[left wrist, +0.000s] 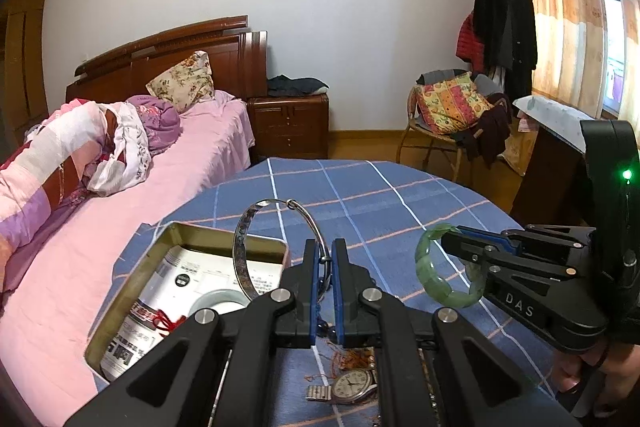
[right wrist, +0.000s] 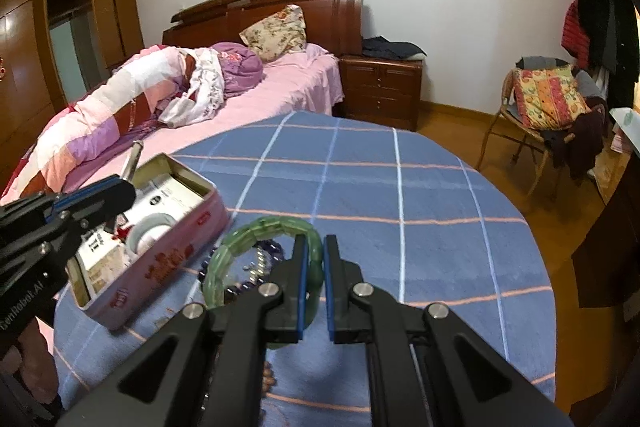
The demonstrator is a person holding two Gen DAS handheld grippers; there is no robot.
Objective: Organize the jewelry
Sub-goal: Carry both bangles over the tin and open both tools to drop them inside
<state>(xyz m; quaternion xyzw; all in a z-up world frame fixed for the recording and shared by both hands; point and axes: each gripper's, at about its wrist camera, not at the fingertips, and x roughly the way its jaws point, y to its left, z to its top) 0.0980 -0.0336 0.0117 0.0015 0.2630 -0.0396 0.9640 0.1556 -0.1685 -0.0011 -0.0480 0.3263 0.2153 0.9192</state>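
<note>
Nearest the lens: left gripper (left wrist: 325, 259) clenched on a thin silver bangle (left wrist: 256, 247), hoop raised above the open tin (left wrist: 140, 291), presumably for lowering inside. Beside it, right gripper (right wrist: 314, 259) clamped on a green jade bracelet (right wrist: 256, 239), held clear of the cloth, likely bound for the same tin. Below the jaws, on the blue checked tablecloth (left wrist: 360, 195): wristwatch (left wrist: 352, 385) and loose beads, unsorted. Inside the tin: printed paper, white ring-shaped item. Beyond: pink bed (right wrist: 280, 87), chair.
</note>
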